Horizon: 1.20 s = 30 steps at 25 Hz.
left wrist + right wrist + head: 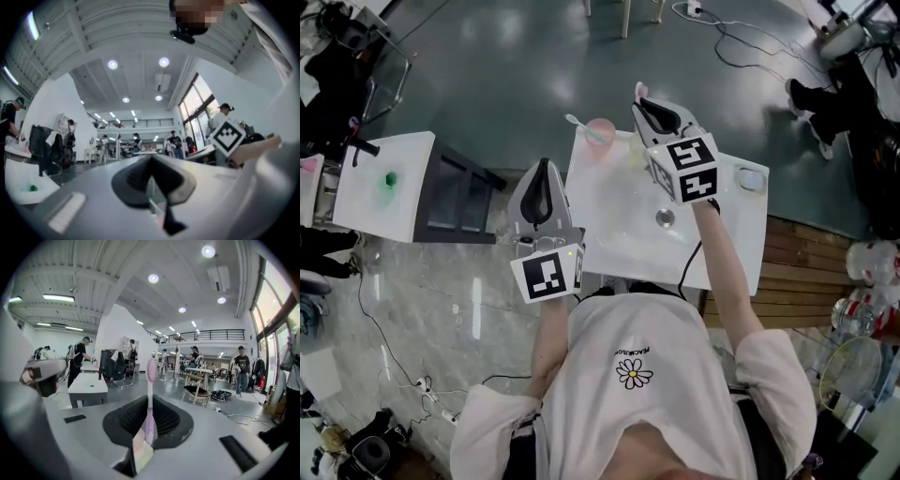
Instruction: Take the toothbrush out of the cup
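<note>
My left gripper (543,171) hung left of the pink cup (600,132), jaws pressed together on nothing. Just right of the cup, my right gripper (650,109) was clamped on the pink toothbrush (150,394), its handle pinched between the pads and its bristle head standing beyond the jaws, clear of the cup.

White basin top (609,239) w/ drain (665,217); side table (408,155), green obj (390,178)
</note>
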Available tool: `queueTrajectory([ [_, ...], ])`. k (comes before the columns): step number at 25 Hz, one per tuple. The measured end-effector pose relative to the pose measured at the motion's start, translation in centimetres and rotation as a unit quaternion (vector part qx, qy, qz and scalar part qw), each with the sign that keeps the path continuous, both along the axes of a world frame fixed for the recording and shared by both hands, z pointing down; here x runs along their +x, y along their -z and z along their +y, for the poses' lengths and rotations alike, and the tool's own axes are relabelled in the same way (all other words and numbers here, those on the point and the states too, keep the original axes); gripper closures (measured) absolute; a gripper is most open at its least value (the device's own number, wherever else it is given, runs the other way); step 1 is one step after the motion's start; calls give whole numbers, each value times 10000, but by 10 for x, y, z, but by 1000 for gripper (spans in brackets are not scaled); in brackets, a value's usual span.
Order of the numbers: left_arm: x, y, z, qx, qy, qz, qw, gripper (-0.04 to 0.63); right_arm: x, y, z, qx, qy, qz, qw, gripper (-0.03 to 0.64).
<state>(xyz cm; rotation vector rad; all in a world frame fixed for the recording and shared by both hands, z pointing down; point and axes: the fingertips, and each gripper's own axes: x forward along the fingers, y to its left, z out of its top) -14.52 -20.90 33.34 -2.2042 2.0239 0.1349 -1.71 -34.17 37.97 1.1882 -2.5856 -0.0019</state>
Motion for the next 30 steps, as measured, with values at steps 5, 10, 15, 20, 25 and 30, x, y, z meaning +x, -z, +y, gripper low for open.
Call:
queueTrajectory([
  [5, 11, 19, -4, 170, -234, -172, 9994, 591, 31, 67, 35, 772, -411, -715, 9936, 583],
  [10, 23, 38, -2, 377, -387, -194, 9984, 591, 70, 102, 78, 1325, -825, -1430, 9773, 583],
  [15, 27, 53, 5, 577, -418, -121, 9974, 591, 100, 104, 113, 1628, -1187, -1674, 9651, 583],
  [20, 29, 54, 9, 608, -401, -146, 9972, 591, 114, 97, 120, 1547, -1314, -1767, 9631, 583],
  [25, 29, 52, 8, 614, -406, -69, 9973, 591, 115, 96, 119, 1497, -1297, -1840, 9628, 583],
  [30, 28, 51, -3, 573, -448, 13, 9974, 589, 115, 91, 119, 1433, -1222, -1796, 9656, 583],
])
